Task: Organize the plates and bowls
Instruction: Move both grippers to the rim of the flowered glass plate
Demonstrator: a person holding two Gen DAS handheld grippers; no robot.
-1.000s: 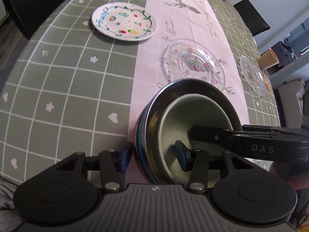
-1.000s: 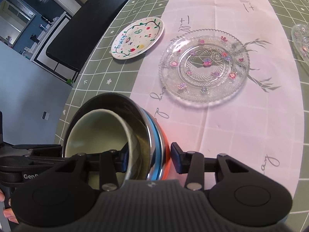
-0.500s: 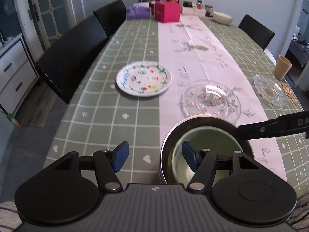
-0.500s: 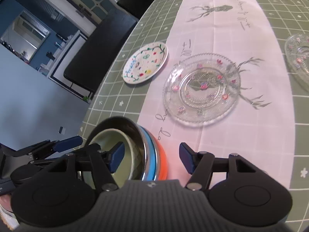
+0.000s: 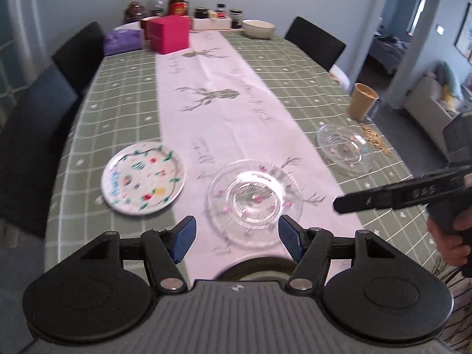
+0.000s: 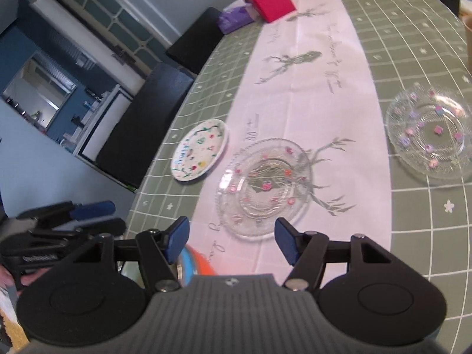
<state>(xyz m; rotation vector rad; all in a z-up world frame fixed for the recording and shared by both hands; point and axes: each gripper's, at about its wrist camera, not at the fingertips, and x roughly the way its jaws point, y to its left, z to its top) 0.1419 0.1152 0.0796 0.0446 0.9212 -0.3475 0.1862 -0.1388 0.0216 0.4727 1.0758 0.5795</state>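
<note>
My left gripper (image 5: 237,240) is open and empty, raised above the near table edge. My right gripper (image 6: 231,242) is open and empty too. The stack of nested bowls (image 5: 255,270) sits just below both, mostly hidden; its orange and blue rims (image 6: 194,265) show in the right wrist view. A large clear glass plate (image 5: 255,200) lies on the pink runner just ahead, also in the right wrist view (image 6: 264,187). A white painted plate (image 5: 143,174) lies to its left. A smaller glass plate (image 5: 343,150) lies at the right.
A tan cup (image 5: 361,101) and scattered crumbs sit near the right table edge. A red box (image 5: 168,34), purple tissue pack, bottles, jars and a cream bowl (image 5: 258,28) stand at the far end. Black chairs (image 5: 32,147) line both sides.
Both grippers let go of the bowl stack, opened wide, lifted and tilted up. The stack stays at the near edge, now nearly out of view.
</note>
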